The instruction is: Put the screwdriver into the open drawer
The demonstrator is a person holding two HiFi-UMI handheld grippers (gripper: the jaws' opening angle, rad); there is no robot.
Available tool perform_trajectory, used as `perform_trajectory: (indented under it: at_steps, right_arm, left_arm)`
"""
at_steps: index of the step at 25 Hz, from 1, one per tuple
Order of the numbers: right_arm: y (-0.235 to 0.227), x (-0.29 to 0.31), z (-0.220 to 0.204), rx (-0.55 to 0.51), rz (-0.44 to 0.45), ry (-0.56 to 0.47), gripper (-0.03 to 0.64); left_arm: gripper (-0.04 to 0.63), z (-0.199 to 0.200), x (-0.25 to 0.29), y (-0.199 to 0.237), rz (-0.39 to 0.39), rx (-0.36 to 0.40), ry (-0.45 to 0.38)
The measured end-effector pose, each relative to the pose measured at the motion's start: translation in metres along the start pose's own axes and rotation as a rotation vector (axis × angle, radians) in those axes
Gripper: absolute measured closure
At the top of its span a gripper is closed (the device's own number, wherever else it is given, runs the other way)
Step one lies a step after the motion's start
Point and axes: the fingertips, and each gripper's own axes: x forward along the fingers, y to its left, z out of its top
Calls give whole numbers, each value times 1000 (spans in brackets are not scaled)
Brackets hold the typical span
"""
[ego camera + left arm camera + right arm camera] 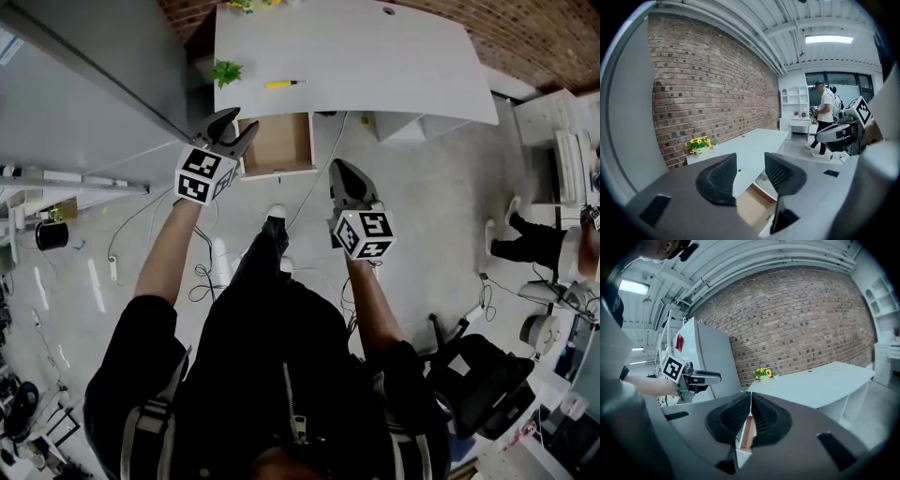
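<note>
A yellow screwdriver (284,83) lies on the white desk (375,56), near its front edge. Just below it the wooden drawer (278,143) stands pulled out and looks empty. My left gripper (234,127) is open with nothing between its fingers, hovering at the drawer's left side; in the left gripper view the jaws (750,176) stand apart above the drawer (751,206). My right gripper (339,167) is shut and empty, to the right of the drawer and nearer to me. The right gripper view shows its pads closed together (750,416) over the drawer (747,434).
A small green plant (226,71) and yellow flowers (698,144) sit at the desk's left end. A tall grey cabinet (94,75) stands left of the desk. Cables (202,272) lie on the floor, an office chair (478,375) is at the right, and a person (825,117) stands beyond.
</note>
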Motion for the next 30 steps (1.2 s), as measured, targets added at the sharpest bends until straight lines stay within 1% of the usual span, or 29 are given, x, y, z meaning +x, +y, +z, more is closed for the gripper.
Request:
perform_trajectory:
  at_steps: [4, 8, 10, 13, 18, 24, 30]
  right_arm:
    - [-10, 11, -7, 20, -18, 21, 606]
    - [-19, 13, -14, 32, -36, 41, 606]
    - [-25, 13, -17, 38, -49, 52, 606]
    - [-37, 10, -25, 56, -78, 69, 606]
    - [-64, 2, -33, 93, -156, 92, 606]
    - [-91, -2, -35, 133, -237, 109, 606]
    - [-107, -2, -40, 208, -286, 114, 606]
  left_arm:
    - [405, -10, 22, 14, -25, 48, 43]
    - [405, -27, 47, 21, -71, 55, 106]
    - [405, -40, 62, 22, -97, 66, 152]
    - [405, -63, 90, 24, -135, 120, 226]
    - [408, -103, 145, 39, -179, 188, 344]
    - [419, -137, 204, 64, -198, 207, 453]
    - [420, -172, 248, 78, -228, 263, 579]
